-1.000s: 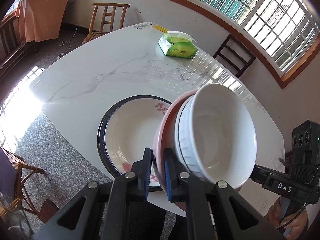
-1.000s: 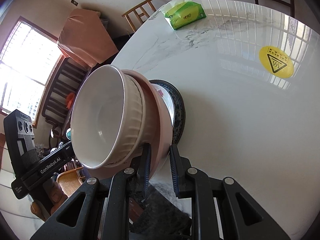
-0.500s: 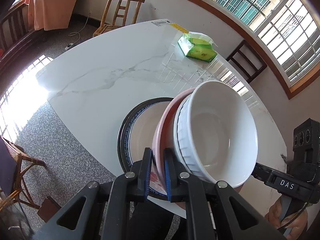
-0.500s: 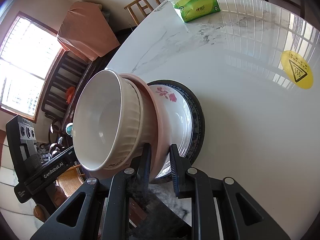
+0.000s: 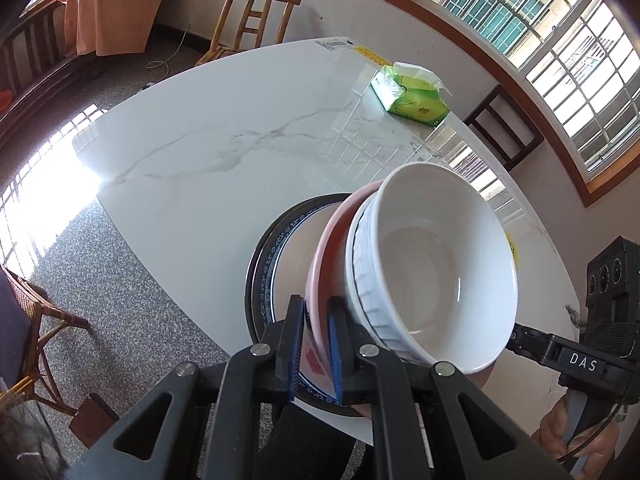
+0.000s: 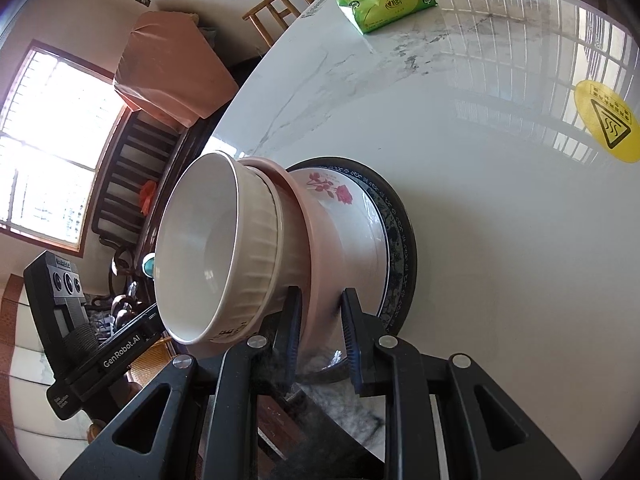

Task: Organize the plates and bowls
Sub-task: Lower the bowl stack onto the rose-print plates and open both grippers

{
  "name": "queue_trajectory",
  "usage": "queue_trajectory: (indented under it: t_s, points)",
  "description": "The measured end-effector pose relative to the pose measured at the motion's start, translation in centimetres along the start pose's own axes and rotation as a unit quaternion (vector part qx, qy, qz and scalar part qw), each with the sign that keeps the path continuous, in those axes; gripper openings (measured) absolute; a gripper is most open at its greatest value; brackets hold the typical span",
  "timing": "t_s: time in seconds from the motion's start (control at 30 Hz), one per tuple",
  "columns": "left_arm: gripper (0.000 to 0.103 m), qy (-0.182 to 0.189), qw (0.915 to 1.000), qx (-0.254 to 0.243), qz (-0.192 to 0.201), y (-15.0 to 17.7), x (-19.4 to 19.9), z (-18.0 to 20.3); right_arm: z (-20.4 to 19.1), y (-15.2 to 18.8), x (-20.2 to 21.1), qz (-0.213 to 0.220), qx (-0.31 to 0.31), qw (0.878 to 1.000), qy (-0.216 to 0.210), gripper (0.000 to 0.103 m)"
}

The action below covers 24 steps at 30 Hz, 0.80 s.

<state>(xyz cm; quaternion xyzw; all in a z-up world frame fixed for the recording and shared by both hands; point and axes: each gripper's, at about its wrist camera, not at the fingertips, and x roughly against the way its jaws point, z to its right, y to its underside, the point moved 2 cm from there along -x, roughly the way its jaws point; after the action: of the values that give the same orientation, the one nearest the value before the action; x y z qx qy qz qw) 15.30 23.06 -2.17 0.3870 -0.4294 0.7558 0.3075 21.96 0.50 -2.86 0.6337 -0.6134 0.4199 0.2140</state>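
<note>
Here, left gripper [image 5: 316, 320]: blue-padded fingers clamped on the rim of the pink bowl [image 5: 326, 248]. White ribbed bowl [image 5: 436, 264] nested inside the pink one; both tilted on edge over the plates. Beneath them, a floral plate [image 6: 352, 216] sits inside a dark blue-rimmed plate [image 6: 400, 240], stacked at the near edge of the white marble table [image 5: 224, 148].

Right gripper [image 6: 320, 316]: fingers straddle the opposite rim of the pink bowl, with a visible gap on the right finger's side — parted, not pinching. In the right wrist view the pink bowl's underside appears to meet the floral plate; contact cannot be confirmed.

Farther right: green tissue pack [image 6: 384, 0] near the far table edge; yellow warning sticker [image 6: 608, 120] on the tabletop, well apart from the stack.
</note>
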Motion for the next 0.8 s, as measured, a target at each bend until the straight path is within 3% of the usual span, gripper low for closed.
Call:
queue_trajectory:
  t_s: [0.2, 0.37, 0.43, 0.5, 0.67, 0.8]
  points:
    - [0.014, -0.034, 0.9961, -0.033, 0.074, 0.5, 0.5, 0.6, -0.1, 0.3, 0.2, 0.042, 0.013, 0.999, -0.013, 0.024]
    - [0.018, -0.030, 0.9894, -0.028, 0.140, 1.4, 1.0, -0.2, -1.4, 0.9, 1.1, 0.111, 0.085, 0.989, 0.045, 0.036]
    - [0.022, -0.038, 0.9835, -0.021, 0.176, 1.7, 1.3, -0.6, -1.6, 1.2, 1.7, 0.139, 0.099, 0.984, 0.048, 0.051]
    - [0.027, -0.043, 0.9789, -0.018, 0.199, 2.1, 1.7, -0.9, -1.6, 1.5, 2.5, 0.163, 0.104, 0.980, 0.045, 0.052]
    - [0.036, -0.062, 0.9621, -0.028, 0.264, 4.0, 3.8, -1.0, -2.3, 3.7, 5.0, 0.243, 0.110, 0.963, 0.037, 0.059]
    - [0.041, -0.082, 0.9536, -0.060, 0.283, 5.9, 5.1, 0.0, -2.9, 7.1, 7.4, 0.318, 0.120, 0.940, 0.031, 0.063]
